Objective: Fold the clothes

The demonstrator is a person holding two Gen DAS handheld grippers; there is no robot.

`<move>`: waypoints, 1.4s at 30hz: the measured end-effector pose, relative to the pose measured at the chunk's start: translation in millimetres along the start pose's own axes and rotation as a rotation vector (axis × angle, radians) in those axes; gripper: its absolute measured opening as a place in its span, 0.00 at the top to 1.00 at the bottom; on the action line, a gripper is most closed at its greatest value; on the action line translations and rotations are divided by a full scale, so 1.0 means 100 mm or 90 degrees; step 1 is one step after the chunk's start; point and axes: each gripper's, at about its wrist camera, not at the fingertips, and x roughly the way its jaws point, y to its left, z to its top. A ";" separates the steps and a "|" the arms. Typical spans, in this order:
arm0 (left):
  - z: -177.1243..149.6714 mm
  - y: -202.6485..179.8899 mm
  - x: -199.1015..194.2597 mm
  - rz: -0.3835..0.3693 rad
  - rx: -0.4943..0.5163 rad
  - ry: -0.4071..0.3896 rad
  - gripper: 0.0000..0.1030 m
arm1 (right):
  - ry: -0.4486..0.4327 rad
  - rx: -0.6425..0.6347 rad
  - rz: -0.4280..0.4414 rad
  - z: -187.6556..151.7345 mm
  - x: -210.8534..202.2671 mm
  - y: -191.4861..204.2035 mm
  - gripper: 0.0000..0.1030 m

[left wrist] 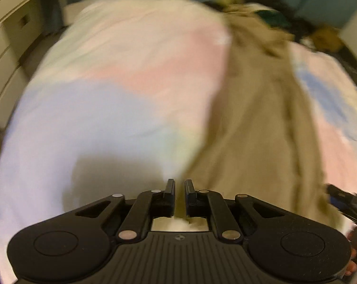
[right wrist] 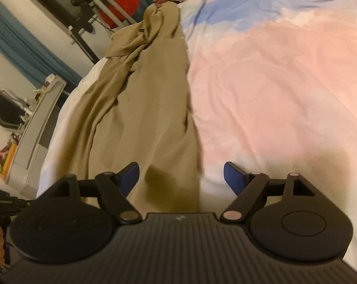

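A tan garment (right wrist: pixel 154 108) is being shown stretched lengthwise along a bed covered by a pastel sheet (right wrist: pixel 285 75); its far end is bunched and creased, and its near end is lying just ahead of the right gripper (right wrist: pixel 181 176). That gripper is being held wide open, its blue-padded fingers (right wrist: pixel 234 176) straddling the near edge of the cloth, nothing being gripped. The left gripper (left wrist: pixel 178 189) is being held nearly closed — only a narrow slot is being left between its fingers — over bare sheet just beside the garment's long edge; whether cloth is caught in the slot cannot be told.

The stage is not being settled by these pictures: the garment could equally be laid out awaiting a fold or be partly folded lengthwise already. Whatever grip is being prepared, a single clean edge is best taken, and the sheet beneath is best left out of the pinch.

The right wrist view is sharp and is showing the crumpled far end and furniture beside the bed. The left wrist view is motion-blurred — yet it alone is showing a pile of mixed clothing (left wrist: pixel 270 16) beyond the garment.
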 end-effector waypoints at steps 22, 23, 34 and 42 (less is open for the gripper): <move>-0.34 -0.89 0.28 0.040 0.256 -0.008 0.94 | 0.009 0.032 0.017 0.03 0.03 -0.07 0.22; -0.35 -0.88 0.23 0.035 0.258 -0.014 0.97 | 0.009 0.033 0.017 0.03 0.04 -0.07 0.22; -0.58 -1.39 -0.57 -0.030 0.386 -0.148 0.98 | -0.006 0.037 0.011 0.06 -0.03 -0.10 0.22; -0.65 -1.73 -0.08 -0.131 0.365 -0.062 0.94 | 0.009 0.056 0.024 0.05 -0.04 -0.18 0.22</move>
